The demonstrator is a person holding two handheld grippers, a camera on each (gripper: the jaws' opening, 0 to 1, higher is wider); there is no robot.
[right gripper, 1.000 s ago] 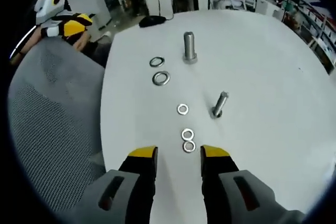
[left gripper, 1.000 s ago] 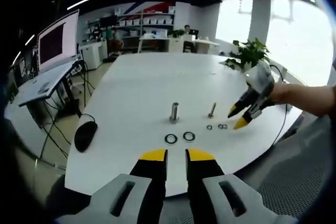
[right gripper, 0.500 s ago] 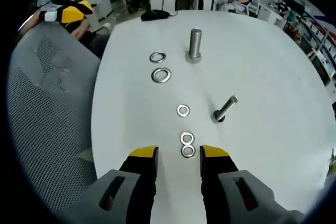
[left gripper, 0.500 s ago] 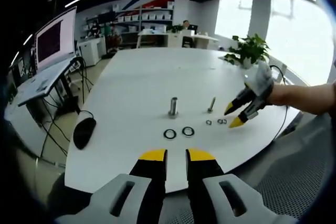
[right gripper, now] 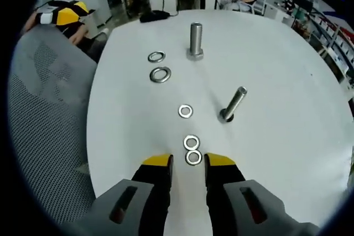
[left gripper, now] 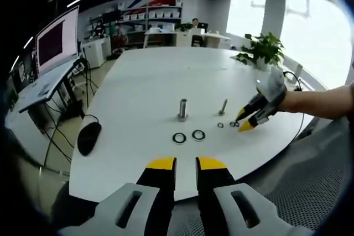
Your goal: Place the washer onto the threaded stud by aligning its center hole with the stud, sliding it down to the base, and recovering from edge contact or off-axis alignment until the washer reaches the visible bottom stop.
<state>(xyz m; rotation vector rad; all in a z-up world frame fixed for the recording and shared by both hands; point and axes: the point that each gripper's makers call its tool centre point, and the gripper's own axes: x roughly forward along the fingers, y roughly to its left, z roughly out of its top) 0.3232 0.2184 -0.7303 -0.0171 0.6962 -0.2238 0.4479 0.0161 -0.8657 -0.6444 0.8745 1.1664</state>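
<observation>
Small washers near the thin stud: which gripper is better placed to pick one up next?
Right. The right gripper is open at the nearest small washer, while the left gripper hangs back off the table edge.

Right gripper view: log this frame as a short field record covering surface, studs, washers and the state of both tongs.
surface: white table
studs: thick stud upright; thin stud standing, appears leaning
washers: two large washers loose beside the thick stud; three small washers loose, none on a stud
right tongs: open, tips flanking the nearest small washer, not gripping
left tongs: open, back at table edge
</observation>
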